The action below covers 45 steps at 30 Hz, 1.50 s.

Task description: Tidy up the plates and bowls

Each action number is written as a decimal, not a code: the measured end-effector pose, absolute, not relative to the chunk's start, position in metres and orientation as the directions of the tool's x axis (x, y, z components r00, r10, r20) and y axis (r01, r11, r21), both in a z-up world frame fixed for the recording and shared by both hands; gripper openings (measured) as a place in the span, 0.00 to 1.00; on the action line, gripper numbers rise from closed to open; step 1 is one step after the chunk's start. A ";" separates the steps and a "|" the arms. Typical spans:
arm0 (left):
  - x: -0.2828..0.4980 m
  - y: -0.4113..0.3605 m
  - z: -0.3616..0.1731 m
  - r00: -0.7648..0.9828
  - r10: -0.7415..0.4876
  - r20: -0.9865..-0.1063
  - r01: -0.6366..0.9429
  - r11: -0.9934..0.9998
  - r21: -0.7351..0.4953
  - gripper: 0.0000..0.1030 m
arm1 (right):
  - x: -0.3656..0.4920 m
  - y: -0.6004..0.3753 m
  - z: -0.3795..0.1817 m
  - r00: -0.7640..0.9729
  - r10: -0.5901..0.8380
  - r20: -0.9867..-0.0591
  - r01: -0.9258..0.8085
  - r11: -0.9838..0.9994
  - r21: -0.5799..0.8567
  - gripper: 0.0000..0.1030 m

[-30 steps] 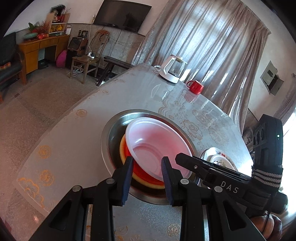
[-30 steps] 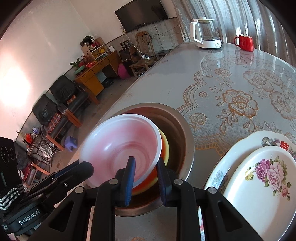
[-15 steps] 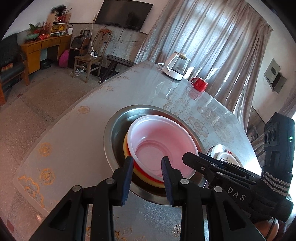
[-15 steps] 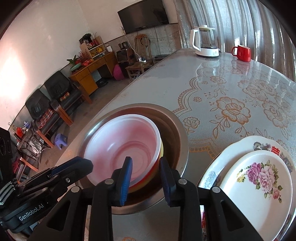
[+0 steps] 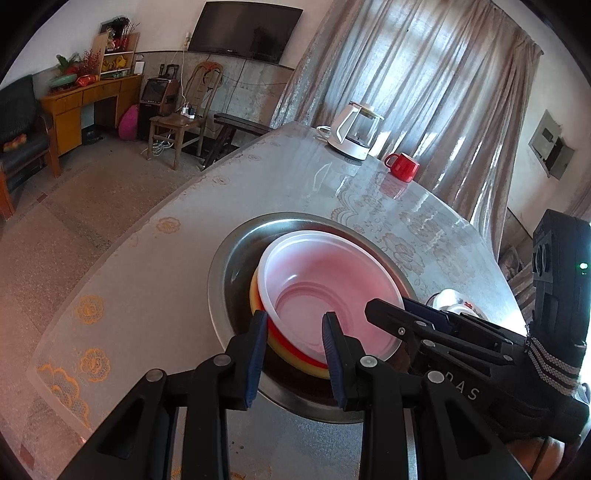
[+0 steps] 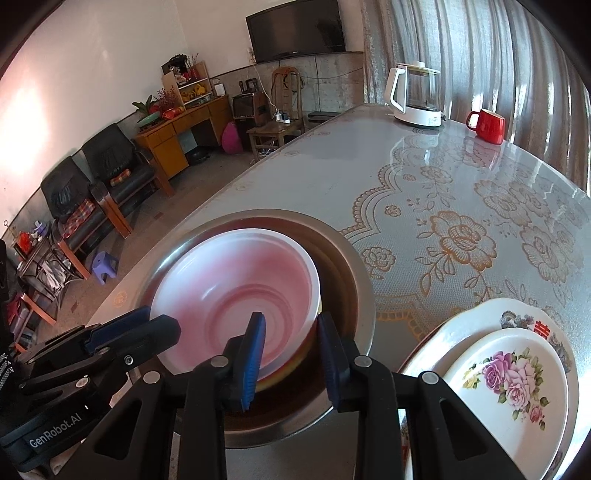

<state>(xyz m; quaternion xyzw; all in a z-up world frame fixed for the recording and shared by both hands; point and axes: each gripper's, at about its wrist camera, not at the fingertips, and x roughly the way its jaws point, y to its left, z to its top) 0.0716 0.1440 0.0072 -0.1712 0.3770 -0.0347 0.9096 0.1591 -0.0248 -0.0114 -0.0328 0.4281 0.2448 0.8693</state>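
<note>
Room: pale walls, speckled stone floor, long grey-beige curtains (image 5: pixel 424 92) behind the table's far end. Flat black television (image 6: pixel 295 31) mounted on the wall beyond the table; below it an orange wooden sideboard (image 6: pixel 177 140) and a small wooden chair (image 5: pixel 181 122). Black armchairs (image 6: pixel 99 177) line the wall further along from the sideboard.

Surface: large table (image 6: pixel 424 192) under a glossy grey cover printed with gold lace flowers. At its far end, a white-and-glass electric kettle (image 6: pixel 415 96) and, just beside it, a red mug (image 6: pixel 487 125).

Wide round stainless-steel basin (image 5: pixel 229 277) sits near the table's near edge. Nested inside it: a yellow bowl (image 5: pixel 310 367) and a red bowl (image 5: pixel 286 338), only their rims showing, with a translucent white plastic bowl (image 5: pixel 328 288) on top, tinted pink.

Beside the basin, away from the table edge: a large white floral-rimmed plate (image 6: pixel 480 317) with a smaller white rose-patterned plate (image 6: pixel 513 384) stacked on it.

Left gripper (image 5: pixel 293 339): released, fingers apart, the white bowl's near rim seen in the gap; contact cannot be told. Right gripper (image 6: pixel 290 339): released, fingers straddling that bowl's rim, one inside, one outside, not clamped.
</note>
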 end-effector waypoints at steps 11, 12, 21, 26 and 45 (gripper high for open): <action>0.071 0.142 0.008 0.713 -0.193 -0.674 -0.063 0.940 -0.335 0.30 | 0.158 -0.026 -0.012 0.526 0.397 -0.752 -0.440 0.884 0.158 0.28; 0.071 0.142 0.008 0.713 -0.192 -0.674 -0.063 0.940 -0.335 0.30 | 0.157 -0.027 -0.012 0.526 0.399 -0.751 -0.438 0.884 0.163 0.28; 0.069 0.142 0.008 0.712 -0.189 -0.676 -0.063 0.942 -0.330 0.30 | 0.151 -0.036 -0.009 0.522 0.426 -0.739 -0.427 0.880 0.206 0.29; 0.067 0.140 0.007 0.714 -0.186 -0.676 -0.064 0.943 -0.327 0.30 | 0.145 -0.040 -0.007 0.521 0.447 -0.727 -0.432 0.873 0.227 0.29; 0.061 0.139 0.011 0.719 -0.171 -0.674 -0.063 0.949 -0.308 0.35 | 0.140 -0.032 -0.010 0.564 0.399 -0.723 -0.435 0.888 0.150 0.25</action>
